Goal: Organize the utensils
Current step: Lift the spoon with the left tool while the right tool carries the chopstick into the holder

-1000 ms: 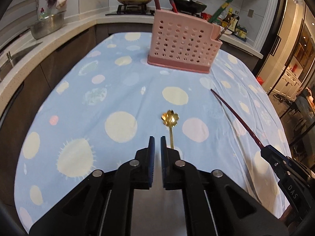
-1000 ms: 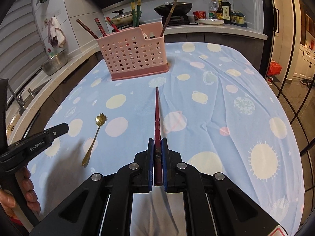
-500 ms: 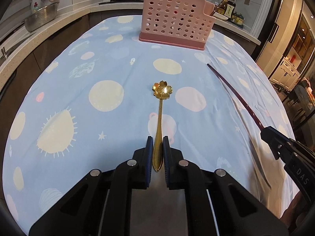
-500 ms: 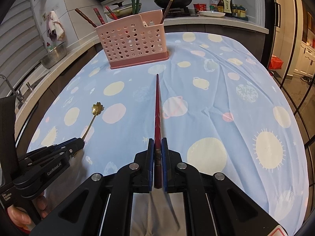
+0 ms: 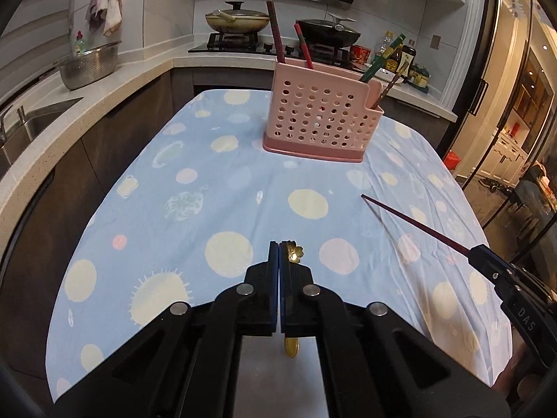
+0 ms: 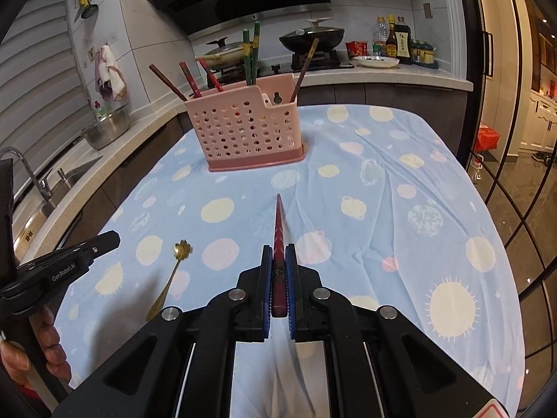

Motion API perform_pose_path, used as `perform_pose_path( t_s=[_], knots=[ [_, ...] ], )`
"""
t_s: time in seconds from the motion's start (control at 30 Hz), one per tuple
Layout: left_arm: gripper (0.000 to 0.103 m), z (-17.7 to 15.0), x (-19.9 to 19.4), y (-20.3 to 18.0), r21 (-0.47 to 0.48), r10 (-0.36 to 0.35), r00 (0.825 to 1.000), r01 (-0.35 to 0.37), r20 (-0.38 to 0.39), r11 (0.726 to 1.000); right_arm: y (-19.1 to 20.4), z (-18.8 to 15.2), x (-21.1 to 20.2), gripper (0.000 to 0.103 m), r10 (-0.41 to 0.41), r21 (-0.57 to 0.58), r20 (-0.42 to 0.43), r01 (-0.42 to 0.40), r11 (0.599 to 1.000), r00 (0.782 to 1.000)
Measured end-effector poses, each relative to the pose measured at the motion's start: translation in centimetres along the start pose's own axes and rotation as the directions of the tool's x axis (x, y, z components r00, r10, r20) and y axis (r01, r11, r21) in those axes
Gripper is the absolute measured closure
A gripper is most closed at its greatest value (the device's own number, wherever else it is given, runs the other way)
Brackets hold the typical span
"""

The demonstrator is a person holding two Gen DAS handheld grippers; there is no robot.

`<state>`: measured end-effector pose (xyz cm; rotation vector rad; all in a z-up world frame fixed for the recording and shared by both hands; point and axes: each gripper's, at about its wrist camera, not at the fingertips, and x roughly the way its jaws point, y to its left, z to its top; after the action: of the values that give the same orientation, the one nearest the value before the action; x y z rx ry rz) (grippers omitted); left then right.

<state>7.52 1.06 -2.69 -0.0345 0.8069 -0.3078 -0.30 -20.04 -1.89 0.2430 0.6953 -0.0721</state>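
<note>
A gold spoon point(image 5: 296, 252) with a flower-shaped bowl lies on the blue spotted cloth, just under my left gripper point(image 5: 279, 244). Its jaws are closing flush together with nothing between them; the spoon point(image 6: 182, 249) sits apart from the left gripper point(image 6: 113, 238) in the right wrist view. My right gripper point(image 6: 278, 249) is shut on a dark red chopstick point(image 6: 278, 223), held above the cloth and pointing at the pink perforated utensil holder point(image 6: 243, 136). The holder point(image 5: 318, 122) stands at the table's far end with several chopsticks in it. The right gripper point(image 5: 475, 252) and its chopstick point(image 5: 410, 223) show at the right.
The tablecloth point(image 6: 400, 209) covers an oval table. A counter with a sink point(image 5: 31, 122) and a steel colander point(image 5: 88, 66) runs along the left. Pans on a stove point(image 5: 240, 22) and bottles stand behind the holder. A hand point(image 6: 45, 355) grips the left tool.
The left jaws closed around the spoon's handle, then rose shut while the spoon stayed on the cloth. The right gripper lifted a little with the chopstick still in it.
</note>
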Motion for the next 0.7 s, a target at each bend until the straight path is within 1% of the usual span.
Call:
perform_pose_path(
  t_s=[0.07,0.13,0.17,0.2,0.27,0.33,0.4,0.43,0.5,0.53,0.57,0.7],
  knots=[
    [0.102,-0.4,0.1,0.1,-0.004,-0.002,1.000,0.002,-0.009,1.000,-0.1,0.1,0.1,0.096,0.001,0.004,-0.001,-0.001,1.000,1.000],
    [0.089,-1.6,0.7,0.2,0.003,0.009,0.999,-0.009,-0.034,1.000,-0.2,-0.5,0.3,0.096,-0.001,0.004,-0.019,0.001,1.000,1.000],
    [0.072,-2.4,1.1,0.1,0.005,0.013,0.998,-0.012,-0.053,1.000,-0.3,-1.0,0.6,0.096,0.002,0.009,-0.033,-0.002,1.000,0.999],
    [0.061,-3.3,1.5,0.1,0.004,0.023,0.997,-0.023,-0.070,1.000,-0.3,-1.5,0.8,0.096,0.004,0.011,-0.046,-0.003,1.000,0.999],
    [0.060,-5.0,2.2,-0.1,0.010,0.025,0.995,-0.024,-0.100,1.000,-0.3,-2.4,1.3,0.096,0.007,0.016,-0.069,-0.006,1.000,0.998],
    [0.061,-6.5,3.3,-0.3,0.007,0.017,0.988,-0.016,-0.155,1.000,-0.2,-2.9,1.6,0.096,0.010,0.019,-0.087,-0.008,1.000,0.996],
    [0.065,-7.5,4.2,-0.2,0.000,0.011,0.982,-0.012,-0.186,1.000,-0.1,-3.3,1.7,0.096,0.012,0.019,-0.096,-0.011,1.000,0.995],
    [0.068,-7.6,3.9,-0.3,0.009,0.025,0.986,-0.024,-0.165,1.000,-0.1,-3.4,1.7,0.096,0.011,0.017,-0.097,-0.010,1.000,0.995],
    [0.074,-7.6,3.8,-0.4,0.008,0.021,0.986,-0.020,-0.163,1.000,-0.1,-3.4,1.7,0.096,0.012,0.018,-0.098,-0.010,1.000,0.995],
    [0.079,-7.6,3.7,-0.4,0.006,0.017,0.987,-0.016,-0.160,1.000,0.0,-3.5,1.7,0.096,0.010,0.017,-0.099,-0.008,1.000,0.995],
    [0.092,-7.7,3.7,-0.4,0.010,0.013,0.987,-0.012,-0.163,1.000,0.0,-3.5,1.7,0.096,0.010,0.017,-0.099,-0.008,1.000,0.995],
    [0.092,-7.5,3.7,-0.3,0.010,-0.004,0.986,0.006,-0.167,1.000,-0.1,-3.5,1.7,0.096,0.011,0.018,-0.102,-0.009,1.000,0.995]
  ],
)
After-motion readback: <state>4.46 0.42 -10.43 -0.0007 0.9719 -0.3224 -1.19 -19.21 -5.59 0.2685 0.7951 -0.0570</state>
